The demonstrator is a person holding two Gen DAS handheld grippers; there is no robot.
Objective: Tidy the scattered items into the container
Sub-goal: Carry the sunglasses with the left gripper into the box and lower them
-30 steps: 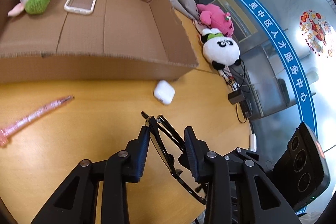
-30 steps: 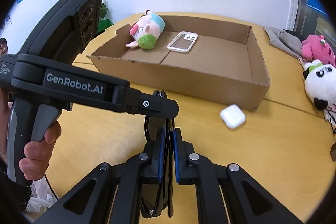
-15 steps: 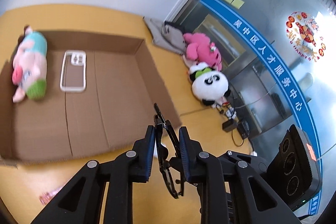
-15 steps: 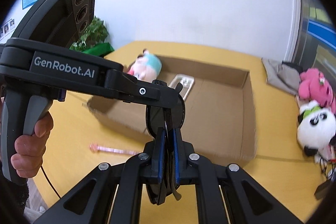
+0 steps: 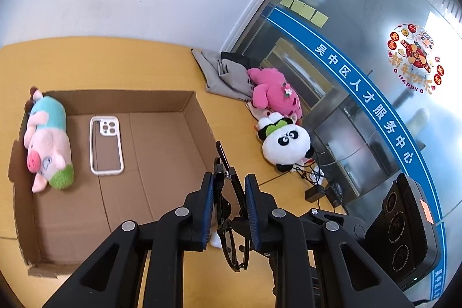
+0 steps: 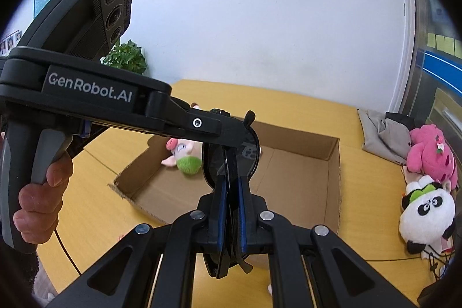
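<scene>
My right gripper [image 6: 230,186] pinches black sunglasses [image 6: 229,156] above the cardboard box [image 6: 333,163]; my left gripper [image 6: 219,126] grips them too.

phone case [image 6: 250,149] mostly hidden behind sunglasses [image 6: 229,160], white item [image 5: 215,240] – unidentifiable

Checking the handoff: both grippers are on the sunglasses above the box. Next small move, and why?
Probably lower the sunglasses onto the bare floor of the cardboard box, right of the phone case. Both the left gripper and right gripper pinch them in the air over the box.
</scene>
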